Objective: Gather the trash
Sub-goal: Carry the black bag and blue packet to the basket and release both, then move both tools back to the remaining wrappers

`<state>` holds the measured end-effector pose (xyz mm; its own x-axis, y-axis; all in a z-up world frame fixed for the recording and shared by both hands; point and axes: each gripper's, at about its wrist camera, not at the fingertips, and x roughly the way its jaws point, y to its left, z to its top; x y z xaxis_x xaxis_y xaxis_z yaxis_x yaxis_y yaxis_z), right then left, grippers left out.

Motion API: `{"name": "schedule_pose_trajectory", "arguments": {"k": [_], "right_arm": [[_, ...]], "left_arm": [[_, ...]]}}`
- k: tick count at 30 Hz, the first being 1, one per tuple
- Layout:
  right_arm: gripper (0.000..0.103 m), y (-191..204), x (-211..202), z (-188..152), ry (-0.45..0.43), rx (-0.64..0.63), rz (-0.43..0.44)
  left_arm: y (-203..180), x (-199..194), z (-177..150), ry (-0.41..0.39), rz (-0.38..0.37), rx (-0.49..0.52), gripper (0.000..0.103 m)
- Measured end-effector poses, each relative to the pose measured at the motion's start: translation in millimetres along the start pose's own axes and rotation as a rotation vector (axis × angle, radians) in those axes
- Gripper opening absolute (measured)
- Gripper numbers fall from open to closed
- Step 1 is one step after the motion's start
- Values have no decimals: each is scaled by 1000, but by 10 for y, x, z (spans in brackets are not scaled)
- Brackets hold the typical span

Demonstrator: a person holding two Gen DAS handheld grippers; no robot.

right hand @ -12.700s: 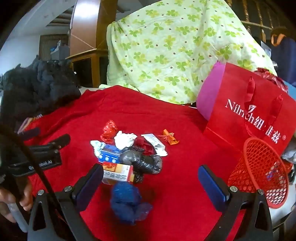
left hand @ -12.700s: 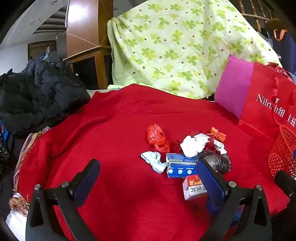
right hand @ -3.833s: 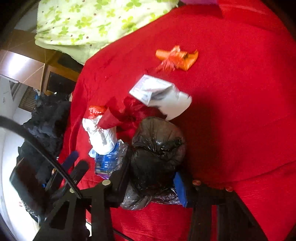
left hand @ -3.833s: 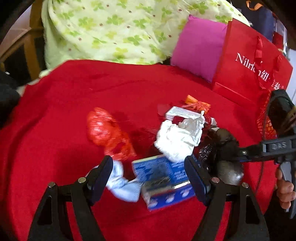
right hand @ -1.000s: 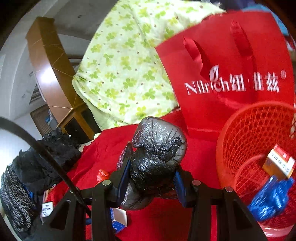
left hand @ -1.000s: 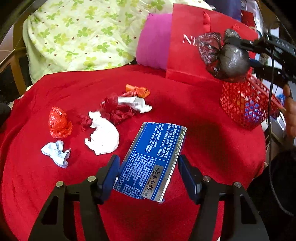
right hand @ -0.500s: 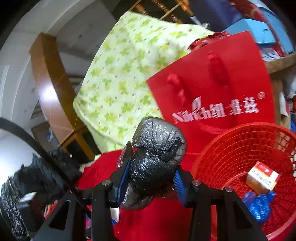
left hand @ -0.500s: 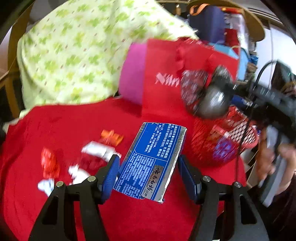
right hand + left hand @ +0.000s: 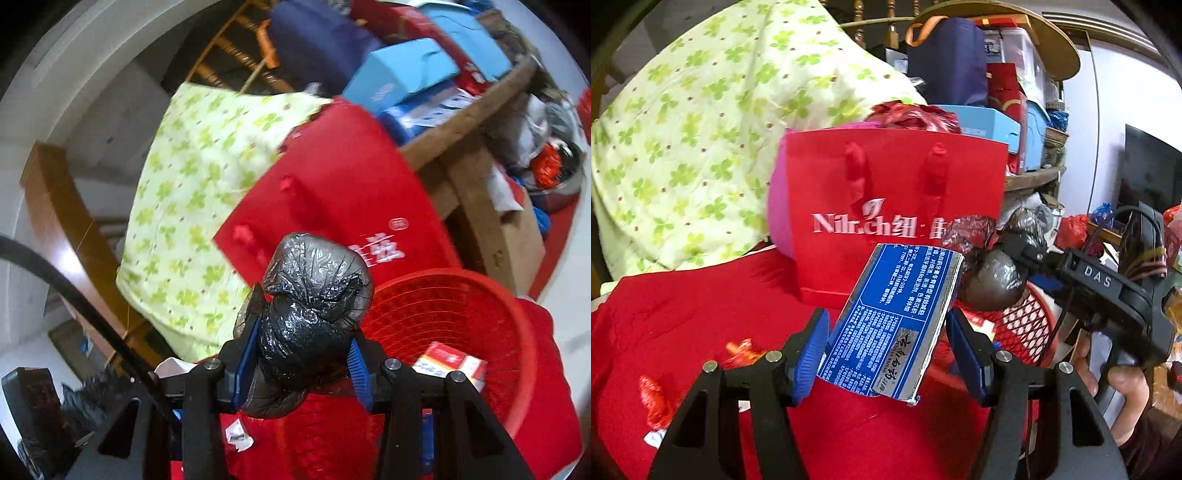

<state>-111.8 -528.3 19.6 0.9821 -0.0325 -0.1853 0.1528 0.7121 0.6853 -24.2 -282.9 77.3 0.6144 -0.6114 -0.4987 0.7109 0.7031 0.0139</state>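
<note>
Both tools are carrying trash. Right tool (image 9: pixel 301 365) is clenching a crumpled black plastic bag (image 9: pixel 314 291) between its blue pads, and the bag is bulging up and out above the fingers. It is hanging just at the near rim of the red mesh basket (image 9: pixel 461 306), in front of the basket's open mouth. Inside the basket a red and white carton (image 9: pixel 452 363) is lying against the far wall. In the left wrist view the same bag (image 9: pixel 991 280) is showing as a dark shiny lump over the basket (image 9: pixel 1027 325), with the right tool's black body and a person's hand (image 9: pixel 1123 387) gripping its handle at the right edge.

Left tool (image 9: pixel 886 347) is grasping a flattened blue box (image 9: pixel 894 321) printed with white text, its pads pressing on the box's two long edges. The box is standing tilted, its top leaning to the right, lifted clear of the red cloth (image 9: pixel 683 306) covering the surface.

On that cloth, lower left, an orange wrapper (image 9: pixel 742 350) and a red crumpled wrapper (image 9: pixel 655 400) are lying apart from each other, with a scrap of white partly hidden behind the tool's left finger.

Behind the basket a red paper shopping bag (image 9: pixel 886 184) with white lettering is standing upright, a pink cushion (image 9: pixel 779 206) just beside it on the left. A green clover-print quilt (image 9: pixel 701 129) is heaped behind both. To the right, wooden shelves (image 9: pixel 1034 177) are holding stacked boxes and bags.
</note>
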Motion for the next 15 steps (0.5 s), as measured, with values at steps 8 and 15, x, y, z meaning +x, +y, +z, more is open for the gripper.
{"name": "schedule_pose_trajectory", "arguments": {"k": [8,15], "right_arm": [[49,-464,-102,118,-1,144,-36],[68,-625,-179,144,-10,221,-19]], "left_arm": [[-388,406,104,60,-59,12,70],[-523,619,45,113,-85,21,70]]}}
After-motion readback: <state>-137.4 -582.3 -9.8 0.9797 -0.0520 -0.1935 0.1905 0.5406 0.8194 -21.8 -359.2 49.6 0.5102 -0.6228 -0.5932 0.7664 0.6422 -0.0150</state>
